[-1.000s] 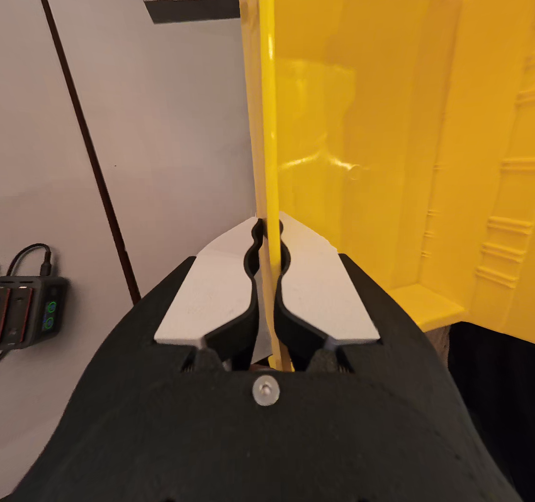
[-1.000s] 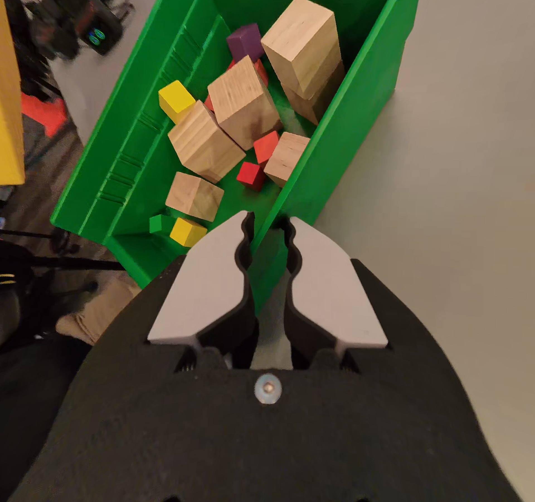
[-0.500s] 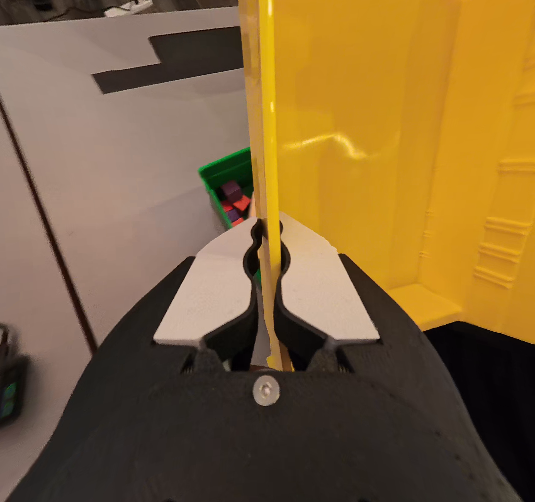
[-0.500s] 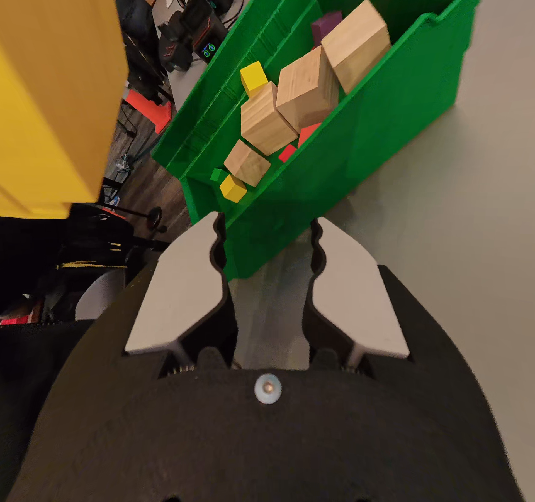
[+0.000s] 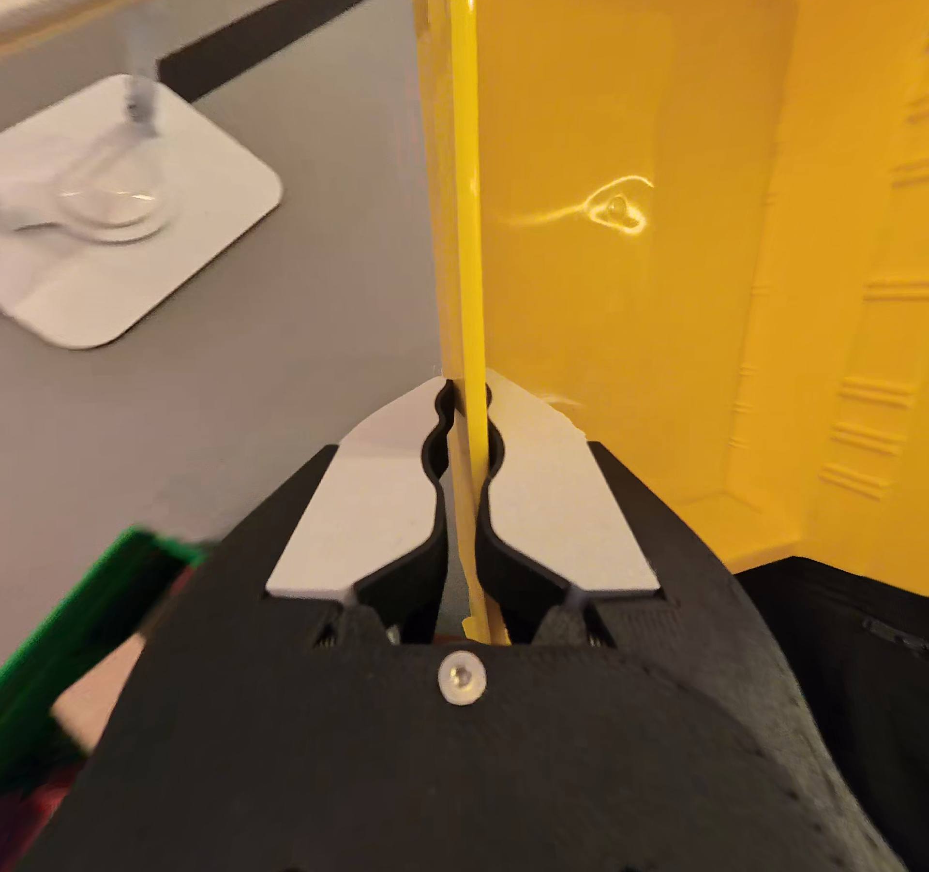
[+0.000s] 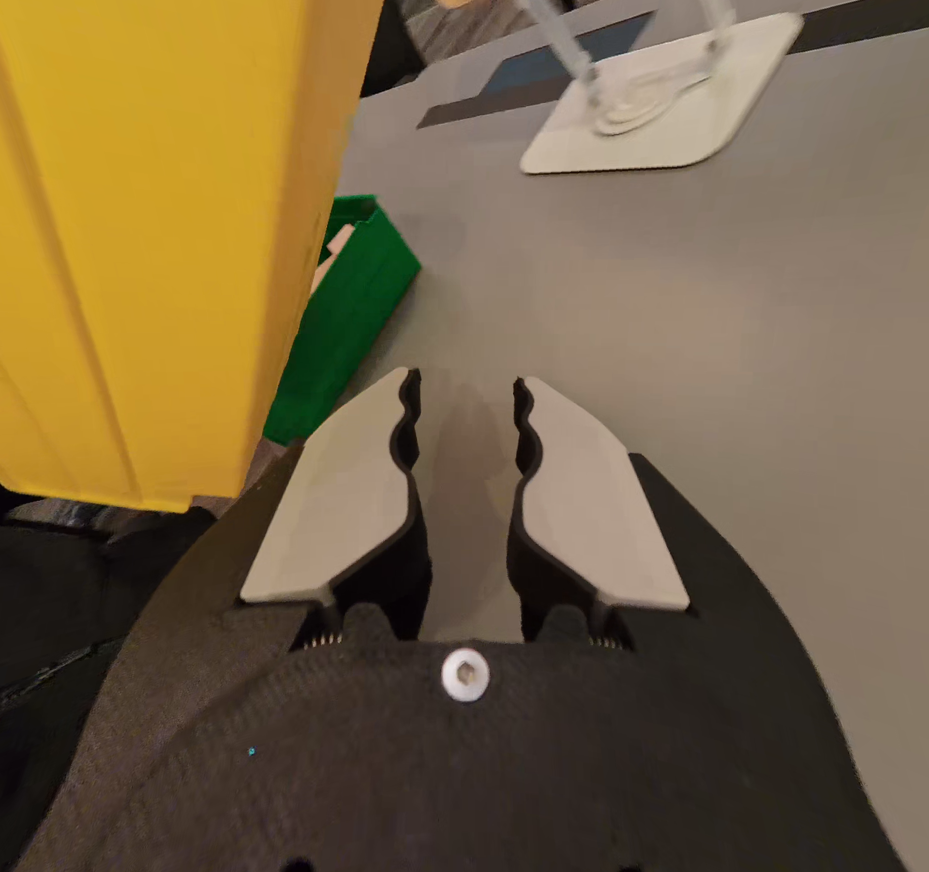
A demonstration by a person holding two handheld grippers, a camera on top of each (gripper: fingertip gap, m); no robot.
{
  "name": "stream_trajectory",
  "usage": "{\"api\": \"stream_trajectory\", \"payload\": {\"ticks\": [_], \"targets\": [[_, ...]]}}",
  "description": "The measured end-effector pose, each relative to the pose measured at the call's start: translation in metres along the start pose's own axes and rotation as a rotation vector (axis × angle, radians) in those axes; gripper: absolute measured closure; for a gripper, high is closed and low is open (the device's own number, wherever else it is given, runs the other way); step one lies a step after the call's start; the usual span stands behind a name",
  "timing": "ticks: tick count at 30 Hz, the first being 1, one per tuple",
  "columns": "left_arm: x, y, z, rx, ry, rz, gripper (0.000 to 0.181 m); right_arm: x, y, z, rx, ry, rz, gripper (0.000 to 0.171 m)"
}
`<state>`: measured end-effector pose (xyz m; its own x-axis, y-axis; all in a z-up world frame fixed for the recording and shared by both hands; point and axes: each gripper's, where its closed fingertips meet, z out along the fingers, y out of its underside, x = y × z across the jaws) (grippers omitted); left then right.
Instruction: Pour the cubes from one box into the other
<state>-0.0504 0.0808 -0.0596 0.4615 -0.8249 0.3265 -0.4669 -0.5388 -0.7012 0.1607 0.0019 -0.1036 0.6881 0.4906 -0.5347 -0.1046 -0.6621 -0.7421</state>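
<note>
My left gripper [image 5: 466,388] is shut on the side wall of the yellow box [image 5: 628,245], which it holds up in the air; the inside I see is empty. The same yellow box [image 6: 166,184] fills the left of the right wrist view. The green box [image 6: 347,305] stands on the grey table behind it, with wooden cubes [image 6: 334,252] showing over its rim; its corner [image 5: 95,611] shows at the lower left of the left wrist view. My right gripper [image 6: 465,380] is open and empty above the table, to the right of the green box.
A white stand with a flat square base [image 6: 653,104] sits on the grey table [image 6: 678,345] at the back right; it also shows in the left wrist view [image 5: 115,215]. Dark strips [image 5: 281,19] mark the table's far part.
My right gripper let go of the green box's wall, opened and drew back to the right. My left gripper swung with the yellow box, so the stand came into view.
</note>
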Motion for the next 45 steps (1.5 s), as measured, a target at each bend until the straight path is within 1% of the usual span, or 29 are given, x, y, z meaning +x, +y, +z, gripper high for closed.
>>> {"api": "stream_trajectory", "payload": {"ticks": [2,6,9,13,15,16,17,20,22,24,25,27,29,30,32,33,36,39,42,45], "targets": [[0.008,-0.001,0.037,-0.033,0.022,-0.012,0.176,0.017,0.0,-0.023,0.04,0.05,0.016,0.14],[0.01,0.018,0.095,-0.086,0.03,-0.096,0.175,0.038,0.006,-0.053,0.101,0.1,0.049,0.14],[0.011,0.036,0.123,-0.096,0.041,-0.178,0.173,0.044,0.014,-0.059,0.123,0.09,0.076,0.139],[0.015,0.057,0.145,-0.107,0.039,-0.274,0.173,0.033,0.019,-0.051,0.143,0.037,0.086,0.125],[0.016,0.063,0.151,-0.091,0.039,-0.313,0.171,0.026,0.024,-0.041,0.108,0.012,0.083,0.116],[0.016,0.066,0.152,-0.09,0.035,-0.332,0.17,0.025,0.027,-0.037,0.093,0.011,0.082,0.122],[0.016,0.069,0.154,-0.087,0.029,-0.35,0.17,0.025,0.028,-0.035,0.093,0.011,0.089,0.119],[0.017,0.076,0.157,-0.063,0.057,-0.448,0.167,0.029,0.03,-0.034,0.092,0.012,0.13,0.122],[0.019,0.077,0.158,-0.033,0.05,-0.474,0.163,0.034,0.036,-0.032,0.074,0.016,0.137,0.127],[0.023,0.081,0.158,-0.016,0.056,-0.501,0.16,0.037,0.038,-0.032,0.084,-0.025,0.186,0.132],[0.024,0.083,0.158,-0.004,0.063,-0.522,0.159,0.039,0.037,-0.034,0.103,-0.034,0.21,0.13],[0.032,0.085,0.158,0.034,0.105,-0.574,0.15,0.047,0.033,-0.04,0.149,-0.036,0.24,0.129],[0.04,0.088,0.16,0.045,0.136,-0.611,0.137,0.048,0.03,-0.042,0.187,-0.071,0.274,0.138],[0.043,0.087,0.16,0.077,0.15,-0.628,0.138,0.046,0.031,-0.041,0.182,-0.093,0.286,0.142],[0.052,0.087,0.16,0.119,0.195,-0.67,0.134,0.044,0.038,-0.034,0.12,-0.075,0.266,0.137],[0.055,0.088,0.16,0.137,0.188,-0.675,0.134,0.043,0.043,-0.03,0.083,-0.062,0.249,0.134],[0.074,0.091,0.161,0.161,0.233,-0.694,0.129,0.047,0.048,-0.026,0.035,-0.019,0.2,0.144],[0.087,0.095,0.161,0.185,0.239,-0.7,0.127,0.055,0.047,-0.027,0.013,0.028,0.164,0.146],[0.099,0.098,0.161,0.215,0.261,-0.699,0.122,0.064,0.045,-0.029,0.002,0.061,0.138,0.153],[0.105,0.098,0.162,0.2,0.295,-0.706,0.121,0.071,0.043,-0.03,-0.004,0.071,0.13,0.159]]}}
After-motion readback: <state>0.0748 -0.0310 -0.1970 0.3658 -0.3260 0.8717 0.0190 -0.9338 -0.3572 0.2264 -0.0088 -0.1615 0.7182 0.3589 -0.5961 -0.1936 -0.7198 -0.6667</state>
